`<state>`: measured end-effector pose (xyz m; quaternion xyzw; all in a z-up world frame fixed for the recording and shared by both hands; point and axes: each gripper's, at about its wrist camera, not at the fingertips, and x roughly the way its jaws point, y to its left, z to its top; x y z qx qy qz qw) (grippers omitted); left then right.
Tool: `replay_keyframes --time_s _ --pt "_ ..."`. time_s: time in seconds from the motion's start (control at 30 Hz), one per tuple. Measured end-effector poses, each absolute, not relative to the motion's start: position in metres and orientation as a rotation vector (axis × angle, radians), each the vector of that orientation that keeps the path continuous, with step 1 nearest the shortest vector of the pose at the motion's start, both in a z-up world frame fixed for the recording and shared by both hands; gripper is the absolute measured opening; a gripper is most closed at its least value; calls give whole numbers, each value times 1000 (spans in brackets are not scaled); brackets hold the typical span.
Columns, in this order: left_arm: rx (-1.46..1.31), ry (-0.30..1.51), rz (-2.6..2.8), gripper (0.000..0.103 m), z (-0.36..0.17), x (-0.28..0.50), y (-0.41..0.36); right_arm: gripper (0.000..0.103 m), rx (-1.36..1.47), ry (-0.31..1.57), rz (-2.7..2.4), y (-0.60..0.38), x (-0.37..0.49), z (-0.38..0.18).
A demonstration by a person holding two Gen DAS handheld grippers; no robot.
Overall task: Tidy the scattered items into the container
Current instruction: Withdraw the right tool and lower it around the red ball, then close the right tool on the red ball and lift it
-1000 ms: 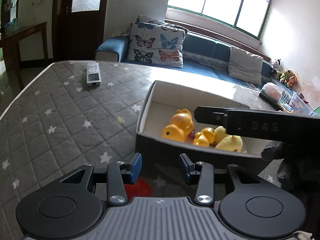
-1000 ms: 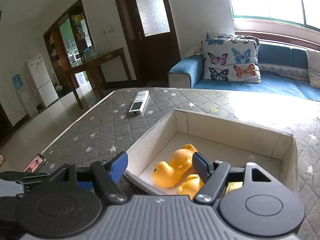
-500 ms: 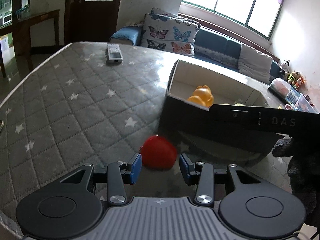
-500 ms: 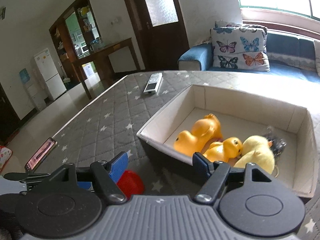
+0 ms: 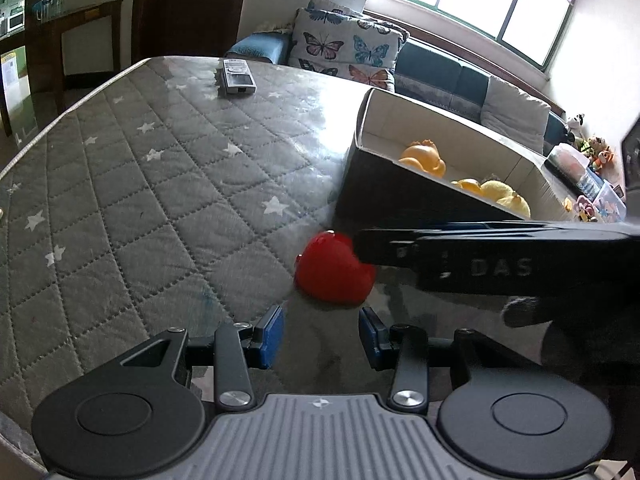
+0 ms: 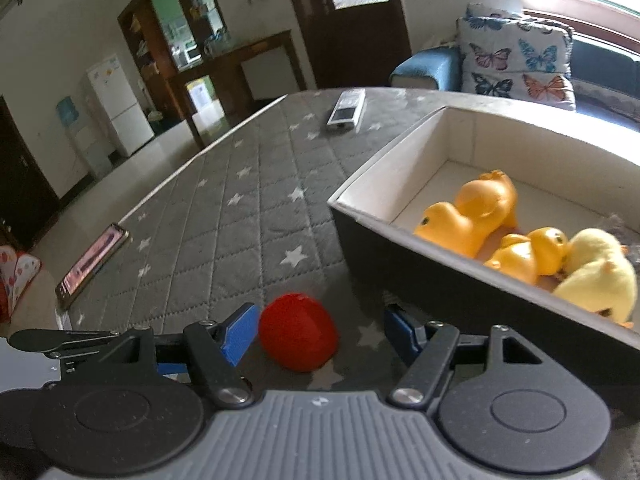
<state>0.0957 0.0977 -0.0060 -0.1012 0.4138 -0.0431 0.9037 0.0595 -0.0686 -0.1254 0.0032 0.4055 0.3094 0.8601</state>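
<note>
Mostly done: ducks [image 6: 476,216] lie in the box [image 6: 400,240]; red ball [image 6: 298,336] sits outside on the desk [image 6: 224,216], between the right claw's [image 6: 316,332] wide jaws; left claw [image 5: 320,336] wide, empty

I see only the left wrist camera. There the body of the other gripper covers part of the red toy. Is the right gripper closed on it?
Observer: No. In the right wrist view the right gripper is open, and the red toy lies on the cloth between its fingers, nearer the left one.
Operator: Is anything else loose on the table that I miss?
Observer: Yes, a phone lies at the left edge of the table, screen up.
Operator: How many toys are in the box?
Observer: The box holds three: a large orange duck, a small orange duck and a pale yellow plush chick.
</note>
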Motion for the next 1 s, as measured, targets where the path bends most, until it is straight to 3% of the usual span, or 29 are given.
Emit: replay_keyframes --time_s 0.5,0.57,0.67,1.0 --pt "-225 851 -93 44 -19 101 103 66 -95 929 709 -31 76 -150" --pt "-226 849 -96 44 -20 101 103 58 -114 923 708 -29 75 -150" --pt "-223 842 -98 44 -22 102 102 55 -132 922 712 -27 74 -150" --pt "-255 821 -118 44 -22 108 98 54 30 969 715 -44 81 -149"
